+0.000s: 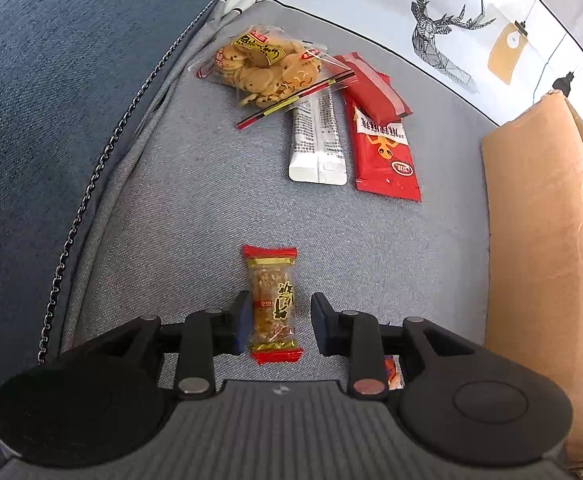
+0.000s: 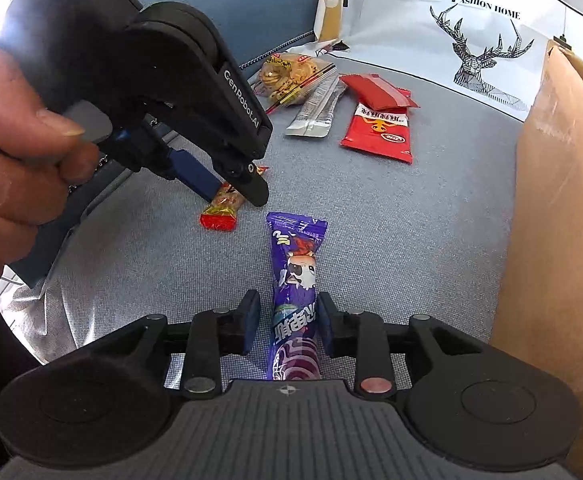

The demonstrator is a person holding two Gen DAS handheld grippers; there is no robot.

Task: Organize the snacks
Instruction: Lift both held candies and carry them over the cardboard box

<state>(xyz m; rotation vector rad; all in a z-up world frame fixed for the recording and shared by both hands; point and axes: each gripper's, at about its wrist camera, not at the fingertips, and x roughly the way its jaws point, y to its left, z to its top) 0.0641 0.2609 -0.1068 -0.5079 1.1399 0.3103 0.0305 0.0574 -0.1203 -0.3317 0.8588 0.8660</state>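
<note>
Left tool [image 1: 277, 330] stood released astride a peanut bar [image 1: 273, 304] lying on the grey cushion [image 1: 171, 208], long axis along the fingers. Right tool [image 2: 289, 326], jaws likewise apart, straddled a purple packet [image 2: 296, 292] lying the same way. Beyond: cookie bag [image 1: 263, 64], silver packet [image 1: 317, 140], red packets [image 1: 383, 148]. Cardboard box [image 1: 543, 260] right, unobstructed.

Lighting: bright, even daylight — soft short shadows beneath the snack packets on the grey cushion [image 1: 195, 184]. Glare: washed-out white on the printed fabric [image 1: 471, 8] at the upper right. Distortion: strong fisheye bending at the edges, corners vignetted black. Focus: centre sharp — the near hand [image 2: 7, 168] was soft, slightly blurred.
</note>
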